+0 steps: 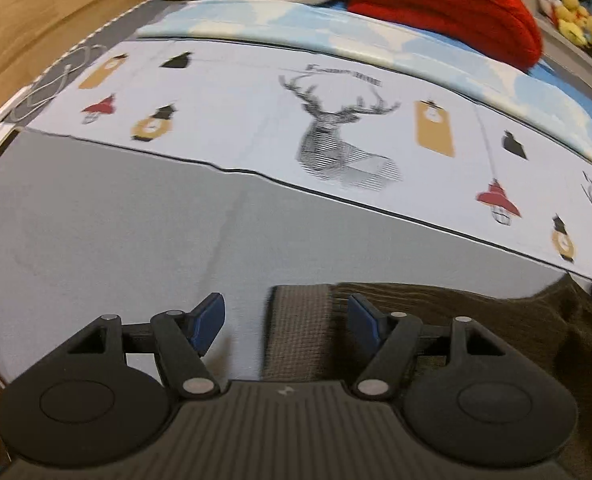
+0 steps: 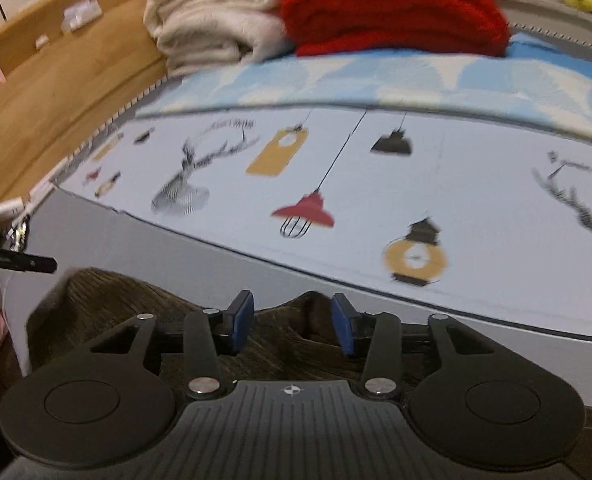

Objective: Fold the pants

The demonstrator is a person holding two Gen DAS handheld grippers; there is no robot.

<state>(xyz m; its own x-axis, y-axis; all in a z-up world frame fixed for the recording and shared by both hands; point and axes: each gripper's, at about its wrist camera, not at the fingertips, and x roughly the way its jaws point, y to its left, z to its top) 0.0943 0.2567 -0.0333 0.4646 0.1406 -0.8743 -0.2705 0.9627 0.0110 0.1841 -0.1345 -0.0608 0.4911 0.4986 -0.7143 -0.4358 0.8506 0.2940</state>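
Dark brown corduroy pants [image 1: 476,320] lie on the grey part of the bed at the near edge. Their lighter ribbed waistband [image 1: 298,332] reaches between the jaws of my left gripper [image 1: 286,320], which is open above it. In the right wrist view the pants [image 2: 108,304] lie bunched under and ahead of my right gripper [image 2: 292,320], which is open with a raised fold of the fabric between its blue pads [image 2: 243,320].
The bed has a grey sheet [image 1: 116,232] and a printed cover with deer and lamps [image 1: 336,136]. A folded cream blanket [image 2: 212,28] and a red blanket [image 2: 392,8] lie at the far end. A wooden board [image 2: 56,92] runs along the left. Yellow plush toys [image 1: 580,20] sit far right.
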